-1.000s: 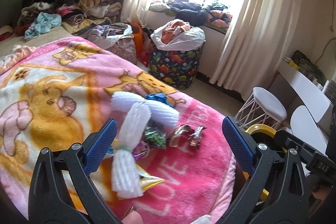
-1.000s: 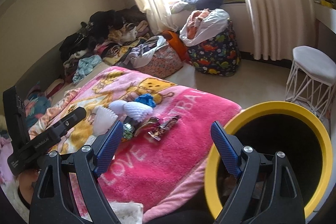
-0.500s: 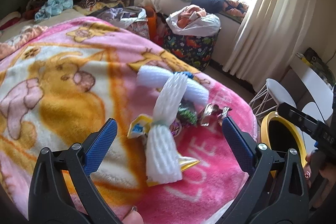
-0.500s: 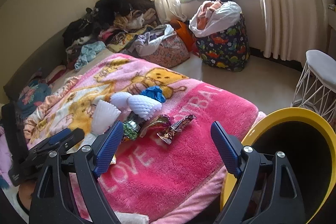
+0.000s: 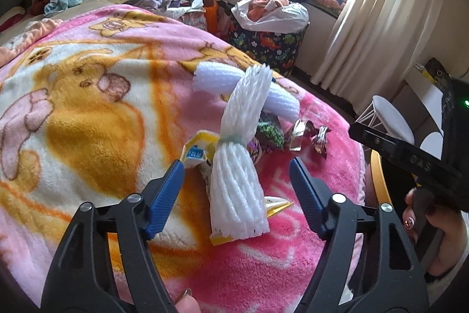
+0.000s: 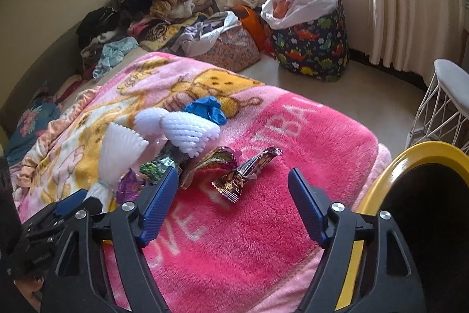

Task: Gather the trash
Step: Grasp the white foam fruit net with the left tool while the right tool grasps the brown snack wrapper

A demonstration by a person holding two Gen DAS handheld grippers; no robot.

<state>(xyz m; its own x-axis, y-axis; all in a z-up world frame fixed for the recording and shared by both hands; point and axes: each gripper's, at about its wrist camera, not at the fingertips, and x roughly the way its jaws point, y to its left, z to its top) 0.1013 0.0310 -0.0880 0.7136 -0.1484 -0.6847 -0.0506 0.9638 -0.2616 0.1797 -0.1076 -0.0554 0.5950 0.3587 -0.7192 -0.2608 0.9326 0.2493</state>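
Observation:
Trash lies in a heap on the pink blanket (image 5: pixel 88 122). A white foam net sleeve (image 5: pixel 239 181) tied at its middle lies on a yellow wrapper (image 5: pixel 196 151). A second foam sleeve (image 5: pixel 222 81), a green wrapper (image 5: pixel 271 132) and shiny snack wrappers (image 5: pixel 310 137) lie behind it. My left gripper (image 5: pixel 236 188) is open, its jaws on either side of the near sleeve end. My right gripper (image 6: pixel 233 195) is open just above a brown snack wrapper (image 6: pixel 246 172). A blue glove (image 6: pixel 208 109) and the foam sleeves (image 6: pixel 190 131) lie beyond it. The yellow-rimmed bin (image 6: pixel 410 195) stands at the bed's right.
A dinosaur-print laundry bag (image 6: pixel 313 46) with a white plastic bag stands by the curtain. A floral bag (image 6: pixel 231 47) and piles of clothes (image 6: pixel 146 8) lie at the back. A white wire stool (image 6: pixel 439 107) stands right of the bed.
My left gripper has moved forward and down to the near foam sleeve, and its jaws have narrowed. My right gripper has moved closer to the snack wrappers, with the bin shifting to the right edge.

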